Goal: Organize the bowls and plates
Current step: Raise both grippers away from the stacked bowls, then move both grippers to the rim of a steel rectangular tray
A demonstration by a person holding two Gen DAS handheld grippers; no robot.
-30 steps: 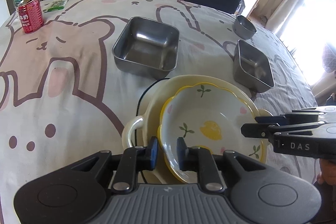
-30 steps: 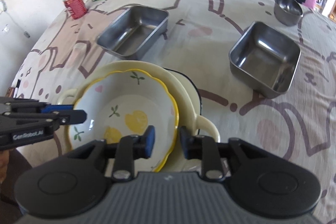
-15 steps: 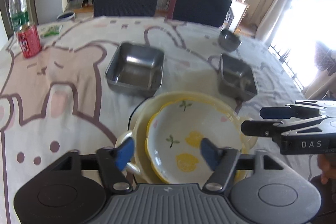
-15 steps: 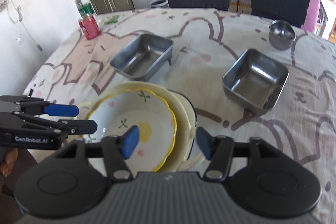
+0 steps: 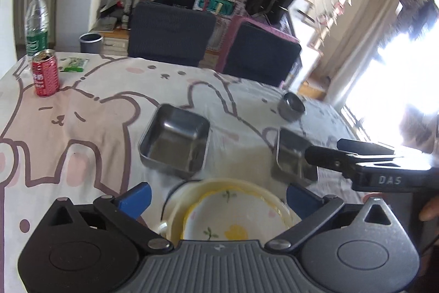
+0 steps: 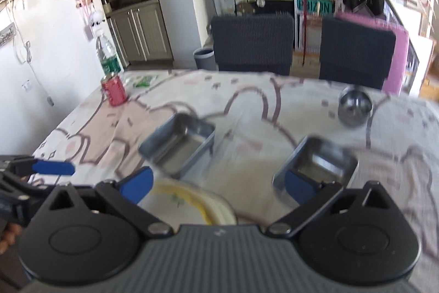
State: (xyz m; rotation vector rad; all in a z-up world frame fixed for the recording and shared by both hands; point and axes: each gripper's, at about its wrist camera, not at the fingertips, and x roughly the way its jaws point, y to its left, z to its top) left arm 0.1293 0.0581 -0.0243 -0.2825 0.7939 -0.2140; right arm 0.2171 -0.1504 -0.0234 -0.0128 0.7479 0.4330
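A yellow-rimmed flower plate (image 5: 233, 216) lies inside a cream handled dish (image 5: 175, 210) at the table's near edge. My left gripper (image 5: 218, 197) hangs above this stack, its jaws opening wide, and no pad touches anything. My right gripper (image 6: 218, 186) is likewise opening above the plate (image 6: 181, 205), with nothing held. Each gripper shows in the other's view: the right gripper (image 5: 356, 155) and the left gripper (image 6: 52, 168). Two square steel trays (image 5: 175, 144) (image 5: 290, 158) sit beyond the stack. A small round steel bowl (image 5: 292, 106) stands farther back on the right.
A red can (image 5: 45, 73), a water bottle (image 5: 35, 24) and a green packet (image 5: 74, 65) stand at the far left corner of the cartoon tablecloth (image 5: 82, 114). Two dark chairs (image 5: 170, 35) (image 5: 263, 56) line the far side. A hand (image 5: 430, 210) shows at the right edge.
Both grippers went from nearly shut on the plate's rim to wide open, rising and tilting upward. The plate stays in the cream dish.
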